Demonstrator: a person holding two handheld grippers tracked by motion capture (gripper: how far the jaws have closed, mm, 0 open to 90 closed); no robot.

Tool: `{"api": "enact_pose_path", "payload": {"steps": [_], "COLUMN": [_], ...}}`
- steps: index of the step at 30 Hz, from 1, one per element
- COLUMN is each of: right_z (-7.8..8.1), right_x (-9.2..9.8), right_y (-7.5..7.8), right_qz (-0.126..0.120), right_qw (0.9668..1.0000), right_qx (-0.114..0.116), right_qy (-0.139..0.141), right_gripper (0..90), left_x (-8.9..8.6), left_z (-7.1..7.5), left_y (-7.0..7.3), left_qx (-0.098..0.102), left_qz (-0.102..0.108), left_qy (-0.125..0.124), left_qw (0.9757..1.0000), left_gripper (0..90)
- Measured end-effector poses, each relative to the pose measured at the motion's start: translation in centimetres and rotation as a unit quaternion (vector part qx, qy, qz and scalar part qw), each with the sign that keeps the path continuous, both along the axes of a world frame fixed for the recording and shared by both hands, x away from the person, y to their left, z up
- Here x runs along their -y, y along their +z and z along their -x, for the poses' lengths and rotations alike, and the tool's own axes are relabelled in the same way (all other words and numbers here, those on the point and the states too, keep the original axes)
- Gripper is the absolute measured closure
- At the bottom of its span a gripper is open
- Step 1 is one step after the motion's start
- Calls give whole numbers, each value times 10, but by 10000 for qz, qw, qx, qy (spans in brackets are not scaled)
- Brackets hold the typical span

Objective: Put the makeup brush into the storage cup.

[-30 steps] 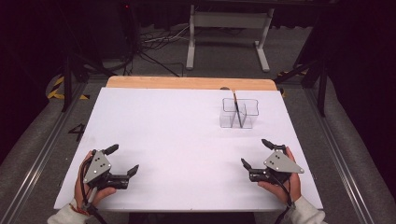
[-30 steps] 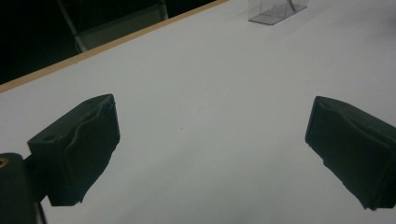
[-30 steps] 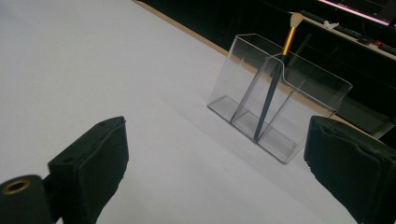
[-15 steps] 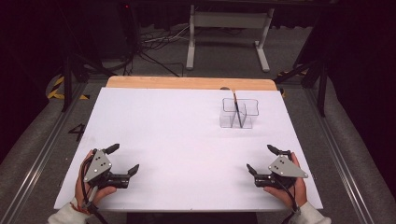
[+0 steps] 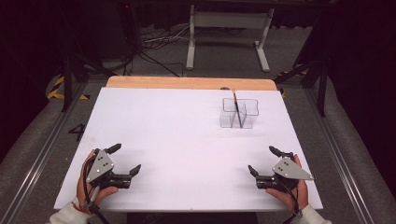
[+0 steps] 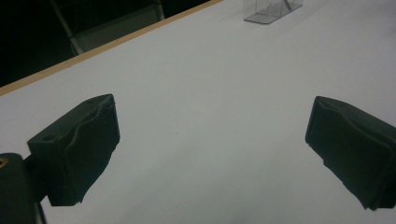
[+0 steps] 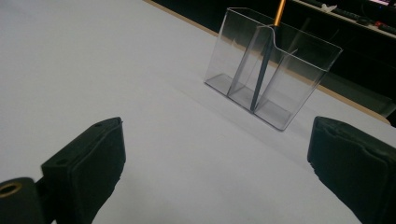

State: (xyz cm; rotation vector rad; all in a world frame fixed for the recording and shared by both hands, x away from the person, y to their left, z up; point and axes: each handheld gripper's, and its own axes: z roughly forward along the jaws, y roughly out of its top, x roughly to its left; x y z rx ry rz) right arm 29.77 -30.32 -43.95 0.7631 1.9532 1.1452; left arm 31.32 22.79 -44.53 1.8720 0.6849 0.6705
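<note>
A clear plastic holder (image 5: 239, 113) with several compartments stands upright at the table's far right, and a pen (image 5: 237, 107) with an orange top leans inside it. The right gripper view has the same holder (image 7: 271, 65) ahead, with the pen (image 7: 266, 56) in a middle compartment. My left gripper (image 5: 124, 159) rests open near the front left corner, nothing between its jaws. My right gripper (image 5: 264, 161) is open near the front right edge, well short of the holder. The left gripper view looks over bare white table toward the holder (image 6: 273, 9) far off.
The white table top (image 5: 177, 135) has a wooden strip (image 5: 187, 83) along its far edge. Behind it on the floor are a metal stand (image 5: 226, 28) and cables. Grey rails run along both sides.
My right gripper has drawn back toward the front edge and slightly to the right. The left gripper has stayed where it was.
</note>
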Motion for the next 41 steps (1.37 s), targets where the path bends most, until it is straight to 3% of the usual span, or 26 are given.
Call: {"api": "enact_pose_path", "payload": {"steps": [9,36,41], "right_z": [7,6,4], "right_x": [1,3,5], "right_y": [2,1,1], "right_qz": [-26,-79,-278], "right_qw": [9999,9999,9995], "right_qx": [54,-21,-145], "right_qy": [-99,-127,-105], "right_gripper": [50,51,62], "left_x": [3,6,6], "left_z": [-3,-6,-6], "left_y": [0,-1,-2], "left_qx": [-21,-48,-71], "left_qz": [-9,-21,-23], "left_qy": [-64,-39,-16], "left_qw": [10000,10000,10000], "left_gripper": [36,36,37]}}
